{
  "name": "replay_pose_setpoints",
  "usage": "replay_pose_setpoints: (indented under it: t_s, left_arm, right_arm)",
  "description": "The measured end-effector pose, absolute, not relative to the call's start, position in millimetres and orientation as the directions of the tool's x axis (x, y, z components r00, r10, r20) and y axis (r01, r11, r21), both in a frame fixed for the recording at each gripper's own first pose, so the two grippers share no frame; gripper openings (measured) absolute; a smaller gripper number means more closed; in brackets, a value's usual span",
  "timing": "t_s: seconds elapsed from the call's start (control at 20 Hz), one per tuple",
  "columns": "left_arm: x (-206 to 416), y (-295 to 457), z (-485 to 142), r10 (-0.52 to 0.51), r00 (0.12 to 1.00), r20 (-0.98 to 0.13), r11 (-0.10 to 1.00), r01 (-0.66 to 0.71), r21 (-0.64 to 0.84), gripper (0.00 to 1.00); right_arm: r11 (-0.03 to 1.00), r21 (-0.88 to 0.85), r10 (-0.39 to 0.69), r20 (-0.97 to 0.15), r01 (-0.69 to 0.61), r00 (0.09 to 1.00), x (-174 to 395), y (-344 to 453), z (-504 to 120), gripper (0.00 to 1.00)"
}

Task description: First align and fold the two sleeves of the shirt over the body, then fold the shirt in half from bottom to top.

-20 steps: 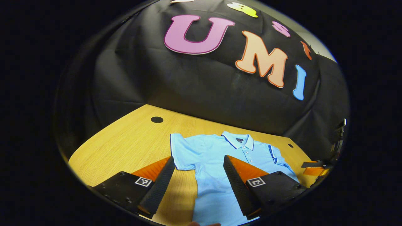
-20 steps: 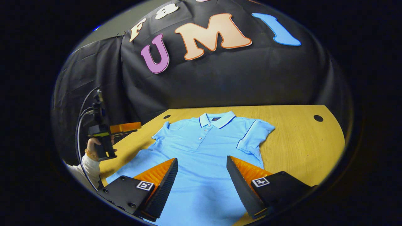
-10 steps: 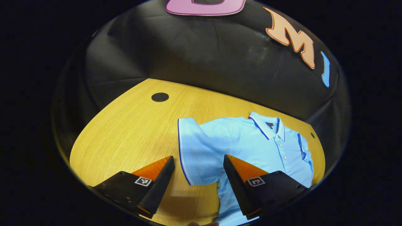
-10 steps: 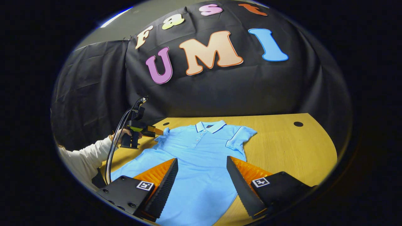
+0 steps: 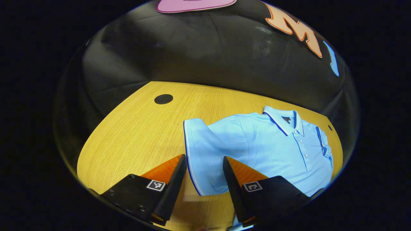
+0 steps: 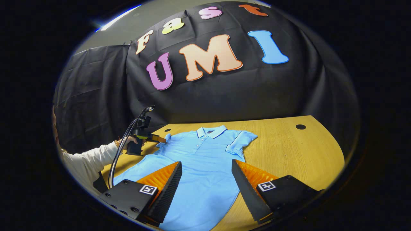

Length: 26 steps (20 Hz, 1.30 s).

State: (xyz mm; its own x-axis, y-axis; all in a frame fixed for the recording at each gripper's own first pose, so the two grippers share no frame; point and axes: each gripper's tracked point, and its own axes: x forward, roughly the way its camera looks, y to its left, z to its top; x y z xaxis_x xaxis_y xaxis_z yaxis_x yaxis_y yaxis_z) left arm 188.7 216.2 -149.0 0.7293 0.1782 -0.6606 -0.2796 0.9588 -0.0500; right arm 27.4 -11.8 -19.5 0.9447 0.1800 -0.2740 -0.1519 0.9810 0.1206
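A light blue polo shirt [image 5: 266, 144] lies flat on the wooden table [image 5: 135, 134], front up, collar toward the wall. Its short sleeve [image 5: 200, 150] with a dark-trimmed hem reaches between the fingers of my left gripper [image 5: 203, 159], which stands open low over that sleeve. In the right gripper view the shirt [image 6: 199, 160] spreads out with both sleeves open to the sides. My right gripper [image 6: 206, 163] hovers open over the shirt's lower body. Farther off, the left gripper [image 6: 160, 139], held by a hand in a white sleeve, sits at the shirt's far sleeve.
Round dark cable holes mark the table [image 6: 289, 150] near its back corners: one hole [image 5: 163, 99] left of the shirt and another hole [image 6: 301, 126] to the right. Black cloth walls close in behind. A cable [image 6: 120, 150] trails from the left gripper.
My left gripper has moved in and down onto the sleeve, and its fingers have narrowed a little. My right gripper has drawn back from the shirt, staying open.
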Motion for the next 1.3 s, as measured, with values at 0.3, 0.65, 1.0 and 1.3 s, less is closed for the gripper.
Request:
replay_pose_setpoints:
  t_s: [0.3, 0.65, 1.0, 1.3]
  left_arm:
    - [189, 213, -149, 0.146, 0.736, -0.661, 0.973, -0.228, -0.040, 0.44]
    - [193, 206, -144, 0.077, 0.774, -0.628, 0.975, -0.190, -0.115, 0.00]
    - [219, 176, -98, 0.045, 0.841, -0.539, 0.984, -0.129, -0.120, 0.00]
    - [249, 86, -68, -0.110, 0.874, -0.473, 0.987, 0.040, -0.154, 0.00]
  right_arm:
    - [0.981, 0.144, 0.169, -0.270, -0.134, 0.948, 24, -21, -25, 0.97]
    - [0.981, 0.148, 0.159, -0.275, -0.121, 0.948, 15, -28, -27, 0.97]
    - [0.984, 0.137, 0.150, -0.290, -0.115, 0.945, 6, -26, -31, 0.97]
    - [0.987, 0.122, 0.142, -0.317, -0.108, 0.938, 3, -26, -44, 0.98]
